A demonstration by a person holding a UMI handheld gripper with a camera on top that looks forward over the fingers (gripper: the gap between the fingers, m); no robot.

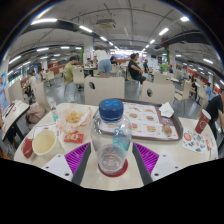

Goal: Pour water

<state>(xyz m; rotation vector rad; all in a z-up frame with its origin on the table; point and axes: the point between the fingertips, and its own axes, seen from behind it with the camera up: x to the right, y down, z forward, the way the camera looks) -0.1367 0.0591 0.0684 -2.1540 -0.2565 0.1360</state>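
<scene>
A clear plastic bottle (111,128) with a blue cap (111,108) stands upright on the pale table (170,160), just ahead of my fingers. In front of it, a small clear glass (111,157) rests on a round red coaster (112,172), between my two fingers. My gripper (112,160) is open. Its purple pads (80,158) flank the glass with a gap on each side, and neither finger touches the glass or the bottle.
A tray (152,122) with food dishes lies beyond the bottle to the right. A yellow bowl (44,143) and small plates sit to the left. Chairs (104,90) and seated people (134,68) fill the canteen behind the table.
</scene>
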